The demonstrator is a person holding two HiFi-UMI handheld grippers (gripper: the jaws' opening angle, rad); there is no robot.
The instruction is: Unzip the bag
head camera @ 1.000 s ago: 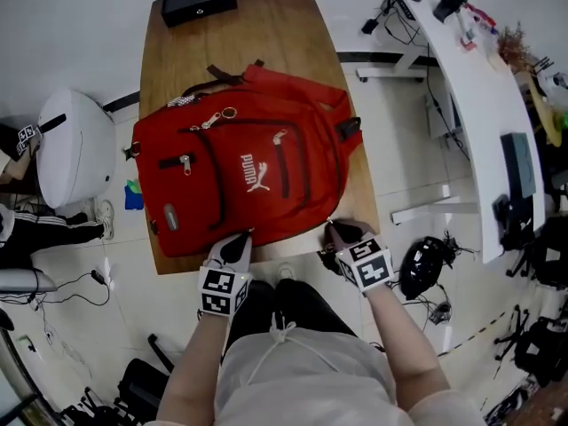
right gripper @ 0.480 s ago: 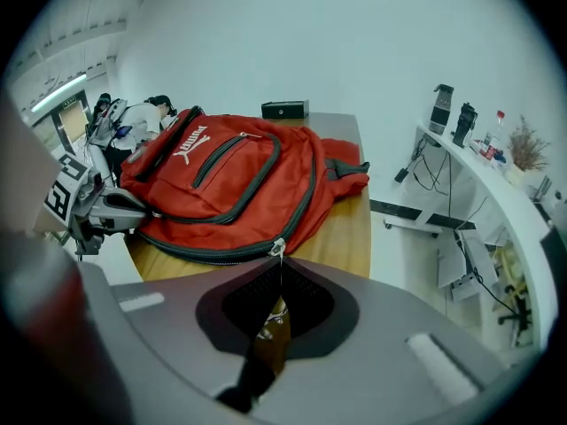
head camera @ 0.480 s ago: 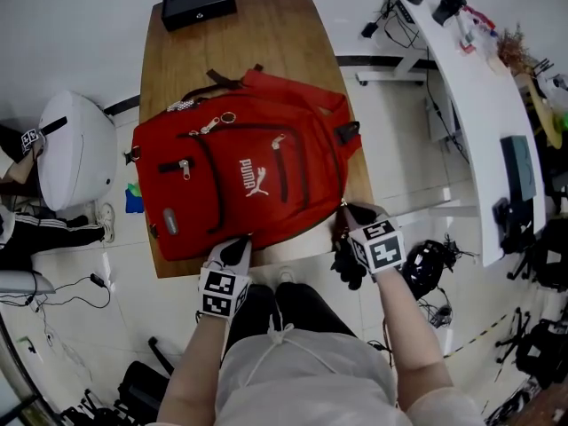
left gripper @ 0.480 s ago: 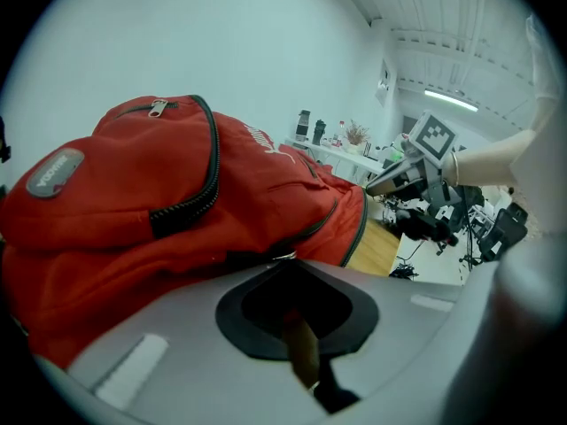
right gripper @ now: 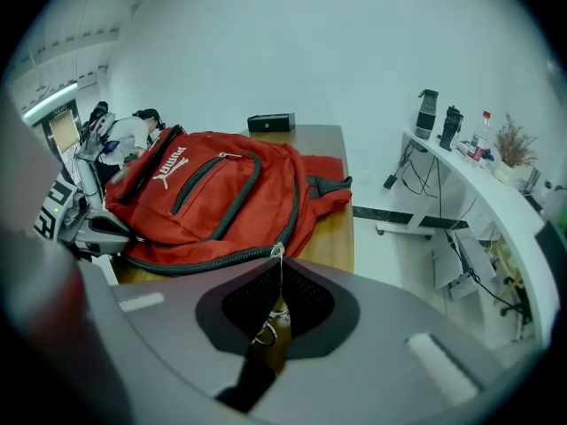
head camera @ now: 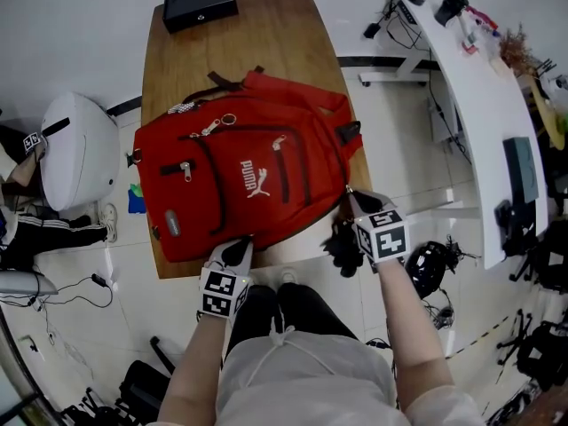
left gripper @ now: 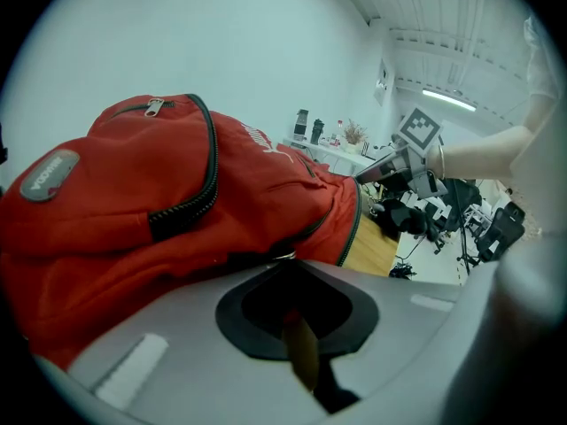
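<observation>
A red backpack lies flat on the wooden table, its bottom edge towards me. My left gripper is shut on the fabric of that bottom edge, and in the left gripper view the red cloth runs into the closed jaws. My right gripper is at the bag's right lower corner, shut on a zipper pull. Its thin cord and metal ring lie between the jaws. The dark main zipper curves along the bag's edge up to the pull.
A black box sits at the table's far end. A white rounded seat stands left of the table. A long white desk with bottles and gear runs along the right. Black equipment lies on the floor by my right arm.
My right gripper has moved right and away from me along the bag's lower right corner, with the zipper pull in it. The left gripper has stayed on the bottom edge.
</observation>
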